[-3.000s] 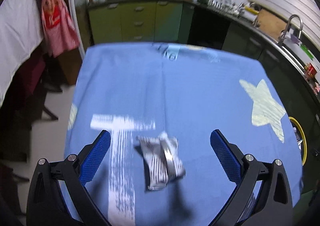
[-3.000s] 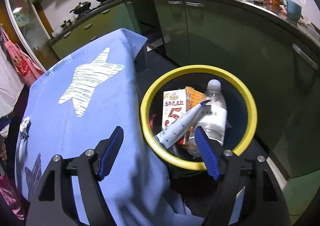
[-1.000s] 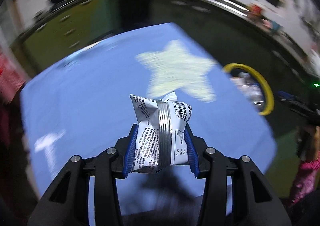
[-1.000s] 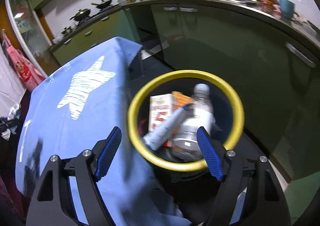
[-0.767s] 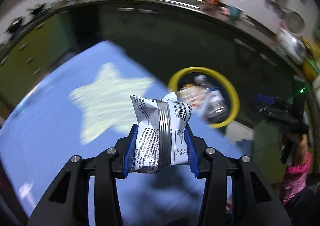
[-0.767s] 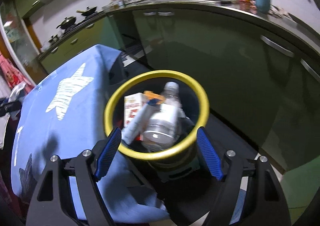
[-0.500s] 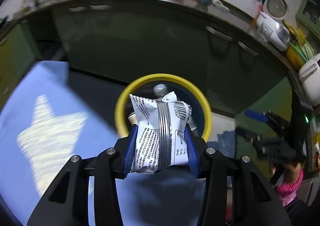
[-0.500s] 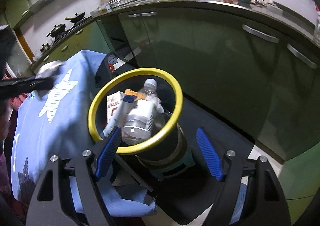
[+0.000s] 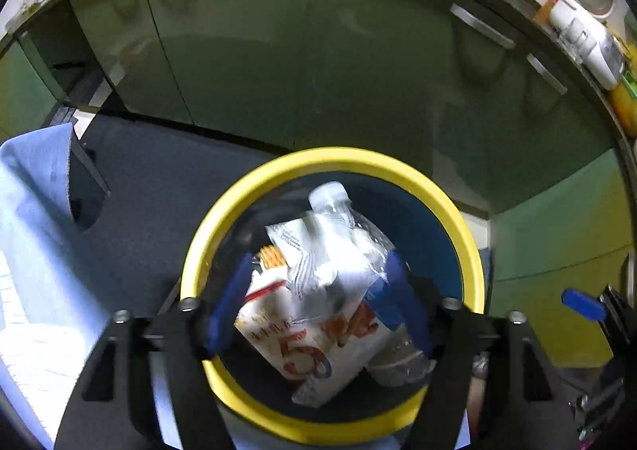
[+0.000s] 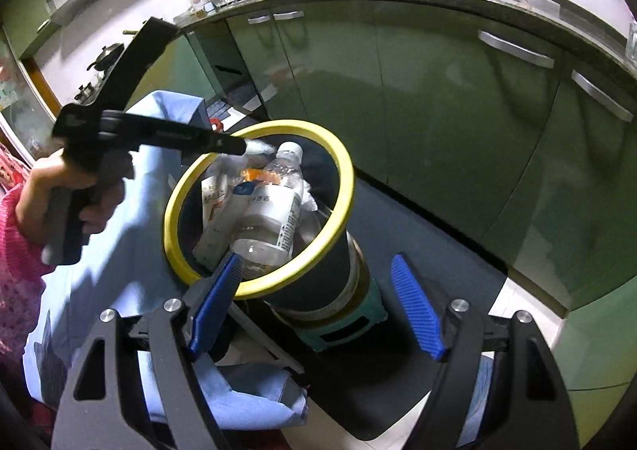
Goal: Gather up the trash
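The yellow-rimmed bin (image 9: 330, 159) stands on the floor beside the table and holds a plastic bottle (image 9: 338, 211), a carton (image 9: 302, 350) and other trash. My left gripper (image 9: 318, 299) is open right over the bin. The silver snack wrapper (image 9: 294, 251) is loose between and below its fingers, blurred, over the bin's contents. In the right wrist view the left gripper (image 10: 239, 145) reaches over the bin's rim (image 10: 342, 187) with the wrapper (image 10: 258, 149) at its tip. My right gripper (image 10: 314, 306) is open and empty, low beside the bin.
The blue tablecloth (image 9: 28, 235) hangs at the left of the bin. Green kitchen cabinets (image 9: 318, 52) run behind it. The bin stands on a teal stool (image 10: 358, 326) over dark floor. The right gripper shows at the far right of the left wrist view (image 9: 585, 304).
My left gripper has carried the wrapper from the table to over the bin and opened; the wrapper has left its fingers. My right gripper has drawn back and lower.
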`<state>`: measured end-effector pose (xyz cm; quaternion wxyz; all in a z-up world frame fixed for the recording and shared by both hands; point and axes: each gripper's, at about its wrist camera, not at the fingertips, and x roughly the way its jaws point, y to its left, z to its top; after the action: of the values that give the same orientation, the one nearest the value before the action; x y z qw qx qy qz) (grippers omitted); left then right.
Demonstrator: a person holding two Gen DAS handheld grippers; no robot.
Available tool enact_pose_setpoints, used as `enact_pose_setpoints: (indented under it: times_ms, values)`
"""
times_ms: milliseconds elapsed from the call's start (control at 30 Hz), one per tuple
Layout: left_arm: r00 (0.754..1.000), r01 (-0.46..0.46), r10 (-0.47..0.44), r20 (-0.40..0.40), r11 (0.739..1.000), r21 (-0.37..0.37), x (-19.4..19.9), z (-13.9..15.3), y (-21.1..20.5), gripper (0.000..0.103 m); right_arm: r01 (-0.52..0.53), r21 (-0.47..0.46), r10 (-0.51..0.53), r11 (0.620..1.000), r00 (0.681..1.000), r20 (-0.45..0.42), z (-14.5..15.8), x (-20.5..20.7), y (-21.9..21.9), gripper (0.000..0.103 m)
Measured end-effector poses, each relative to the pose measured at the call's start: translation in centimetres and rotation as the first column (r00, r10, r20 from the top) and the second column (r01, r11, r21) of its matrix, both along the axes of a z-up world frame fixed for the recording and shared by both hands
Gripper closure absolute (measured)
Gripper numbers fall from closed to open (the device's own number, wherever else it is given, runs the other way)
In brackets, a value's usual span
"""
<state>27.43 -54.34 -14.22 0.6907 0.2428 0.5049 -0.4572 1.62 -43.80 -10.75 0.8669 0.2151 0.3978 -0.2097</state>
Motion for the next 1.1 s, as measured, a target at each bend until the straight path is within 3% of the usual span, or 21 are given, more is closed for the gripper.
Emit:
enact_pose_setpoints:
  times_ms: [100, 167, 267, 467, 600, 700, 800, 933, 1100]
  values:
    - [1.000, -0.006, 0.005, -0.009, 0.999, -0.036, -0.5, 1.1, 1.2, 0.031, -0.004, -0.001, 0.004, 1.000, 1.000, 0.005, 0.3, 0.2, 0.2, 0.029]
    - [1.000, -0.006, 0.008, 0.027, 0.995, -0.095, -1.1, 3.5, 3.4, 0.028, -0.006, -0.003, 0.006, 1.000, 1.000, 0.008, 0.5, 0.2, 0.5, 0.029]
    - [0.994, -0.029, 0.050, 0.094, 0.978, -0.208, -2.5, 7.2, 8.3, 0.009, -0.016, -0.003, 0.016, 1.000, 1.000, 0.013, 0.8, 0.4, 1.2, 0.029]
    - [0.944, -0.119, 0.208, 0.256, 0.938, -0.324, -5.8, 11.8, 20.5, 0.005, -0.082, -0.020, 0.082, 0.996, 0.996, 0.016, 1.8, 1.1, 4.6, 0.021]
    - [0.884, -0.244, 0.359, 0.298, 0.900, -0.361, -7.6, 12.8, 29.8, 0.005, -0.135, -0.038, 0.136, 0.990, 0.990, 0.035, 2.7, 1.6, 7.6, 0.011]
    - [0.797, -0.341, 0.464, 0.387, 0.874, -0.347, -9.8, 12.7, 36.0, 0.005, -0.171, -0.050, 0.174, 0.984, 0.983, 0.055, 3.5, 1.7, 9.8, 0.007]
    - [0.703, -0.444, 0.572, 0.423, 0.818, -0.366, -12.0, 12.5, 41.3, 0.005, -0.195, -0.066, 0.199, 0.979, 0.978, 0.060, 4.2, 1.9, 11.6, 0.007]
    - [0.639, -0.541, 0.679, 0.362, 0.730, -0.417, -14.1, 12.8, 47.9, 0.005, -0.204, -0.132, 0.213, 0.970, 0.976, 0.056, 5.4, 1.9, 14.5, 0.006]
    - [0.562, -0.587, 0.740, 0.369, 0.672, -0.452, -17.2, 13.7, 52.2, 0.005, -0.216, -0.221, 0.245, 0.951, 0.962, 0.118, 8.7, -0.2, 17.9, 0.006]
